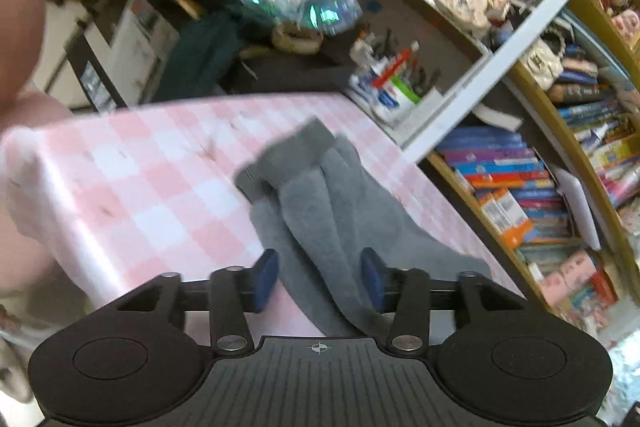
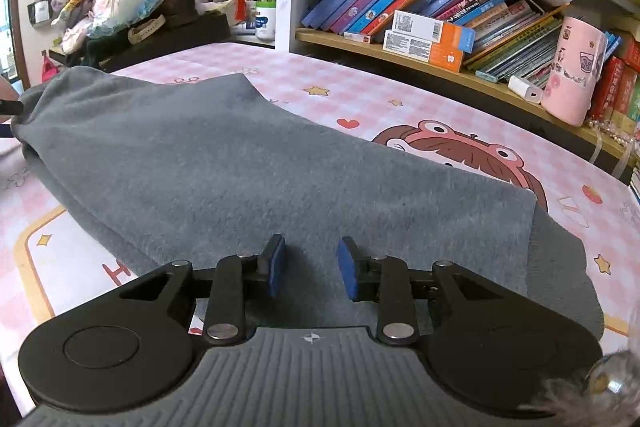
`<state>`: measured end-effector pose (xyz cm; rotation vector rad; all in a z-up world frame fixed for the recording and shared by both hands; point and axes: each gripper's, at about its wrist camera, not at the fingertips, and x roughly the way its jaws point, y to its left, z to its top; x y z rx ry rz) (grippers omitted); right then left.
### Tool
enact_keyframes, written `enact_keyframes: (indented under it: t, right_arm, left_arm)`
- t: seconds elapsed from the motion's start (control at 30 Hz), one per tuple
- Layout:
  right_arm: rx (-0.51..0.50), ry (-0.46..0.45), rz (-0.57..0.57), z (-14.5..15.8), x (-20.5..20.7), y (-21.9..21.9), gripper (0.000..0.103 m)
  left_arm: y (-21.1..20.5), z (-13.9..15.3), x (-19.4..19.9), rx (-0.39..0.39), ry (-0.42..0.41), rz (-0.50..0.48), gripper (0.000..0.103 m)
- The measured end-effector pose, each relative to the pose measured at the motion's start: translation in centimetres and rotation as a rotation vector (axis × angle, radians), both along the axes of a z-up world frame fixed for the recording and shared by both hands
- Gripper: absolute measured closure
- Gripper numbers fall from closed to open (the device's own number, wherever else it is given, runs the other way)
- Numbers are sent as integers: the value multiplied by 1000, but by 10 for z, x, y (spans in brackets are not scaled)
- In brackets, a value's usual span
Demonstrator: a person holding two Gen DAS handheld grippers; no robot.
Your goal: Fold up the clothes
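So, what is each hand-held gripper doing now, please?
Left hand-held gripper: open, over the grey garment, gripping nothing.
Right hand-held gripper: open, holding nothing.

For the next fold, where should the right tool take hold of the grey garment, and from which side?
Probably the near edge of the grey garment, straight below the right tool, coming down from the near side. The cloth lies flat on the pink checked table cover, so only an edge gives the open blue pads a layer to pinch.
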<state>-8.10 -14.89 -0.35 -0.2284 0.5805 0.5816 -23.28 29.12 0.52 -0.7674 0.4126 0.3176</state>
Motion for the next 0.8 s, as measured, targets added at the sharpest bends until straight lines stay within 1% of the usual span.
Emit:
enact_keyframes:
  t: [0.03,0.1,0.27,0.4,0.43,0.5,0.53,0.57,0.6,0.67,0.7,0.73,0.77,0.8]
  right_arm:
    - [7,-2,0,-1,0,-1,74]
    - [13,-7,2,-2,-1,-2,74]
    - [20,-12,4,-2,-2,-3,74]
    - [18,-18,4,-3,-3,-3,74]
    - [15,-20,4,-3,-3,-3,74]
    - [9,-25,4,-2,-4,-2,74]
    - [8,-26,3,-2,-4,-2,74]
    - [8,-26,1,-2,-4,-2,74]
    - [8,-26,-1,-2,-3,-1,74]
    - [7,-25,-4,-2,-3,-1,73]
    - [7,-25,-6,-2,-3,-1,73]
    - [7,-25,-8,-2,-3,-1,72]
    - [7,-25,-10,-2,-3,-1,71]
    - [7,-25,-12,-2,-3,-1,70]
  left_arm:
    - [1,0,0,2,4,18,47]
    - [4,-1,2,2,20,44,47]
    - [4,-10,21,-37,46,52,47]
    - [7,-14,36,-65,26,48,48]
    - [8,-15,41,-78,21,45,51]
    - [9,-17,51,-96,13,42,51]
    - [9,-18,57,-101,12,43,54]
    - [10,-19,64,-103,15,43,62]
    - [11,-20,71,-105,18,44,65]
    - [12,-22,87,-104,19,30,75]
    - [13,-21,93,-102,17,22,78]
    - [14,-18,96,-95,-5,15,83]
    - [14,-14,99,-88,-31,7,87]
    - [12,-8,97,-75,-73,-2,87]
